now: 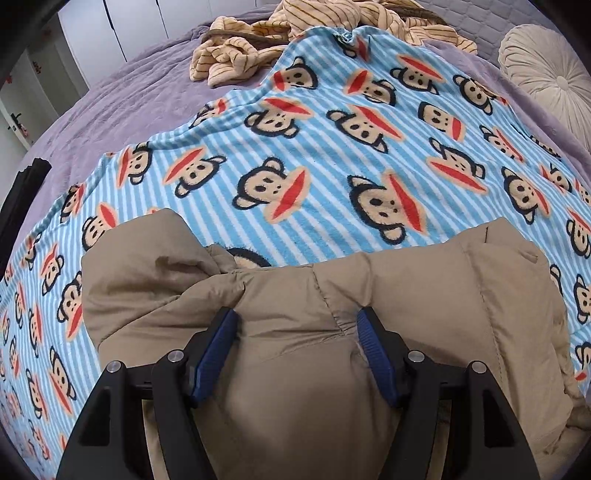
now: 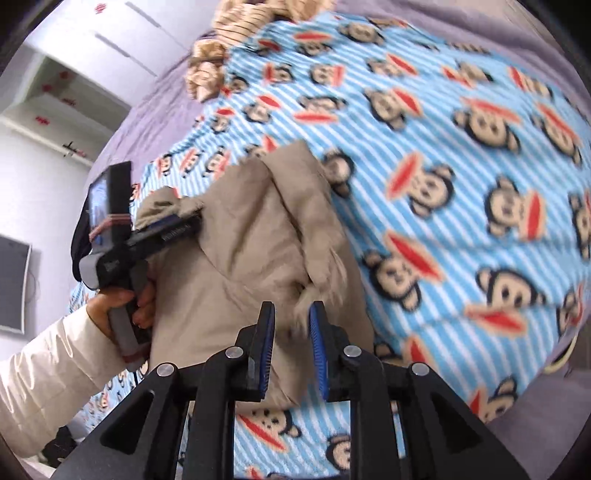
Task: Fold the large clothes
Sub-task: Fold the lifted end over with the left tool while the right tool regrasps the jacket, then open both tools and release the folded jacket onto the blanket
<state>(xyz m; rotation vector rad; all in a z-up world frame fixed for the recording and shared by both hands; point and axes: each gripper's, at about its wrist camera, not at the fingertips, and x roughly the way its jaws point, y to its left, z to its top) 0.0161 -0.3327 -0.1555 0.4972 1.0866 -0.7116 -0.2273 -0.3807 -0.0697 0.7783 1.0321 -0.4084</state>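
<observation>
A tan padded jacket (image 1: 424, 295) lies bunched on a blue striped monkey-print blanket (image 1: 332, 155). My left gripper (image 1: 297, 321) is shut on a thick bunch of the jacket, its blue pads (image 1: 218, 354) pressing the cloth from both sides. In the right wrist view the jacket (image 2: 251, 240) hangs between both grippers. My right gripper (image 2: 292, 314) is shut on a fold of the jacket's edge, cloth filling the narrow gap. The left gripper (image 2: 192, 218) shows there, held by a hand in a white sleeve, clamping the jacket's far end.
The blanket (image 2: 461, 155) covers a purple bedspread (image 1: 122, 96). A beige striped garment (image 1: 258, 33) lies crumpled at the far end of the bed. A round cream cushion (image 1: 550, 74) sits at the far right. White wardrobes (image 2: 92, 48) and a wall screen (image 2: 13, 284) stand to the left.
</observation>
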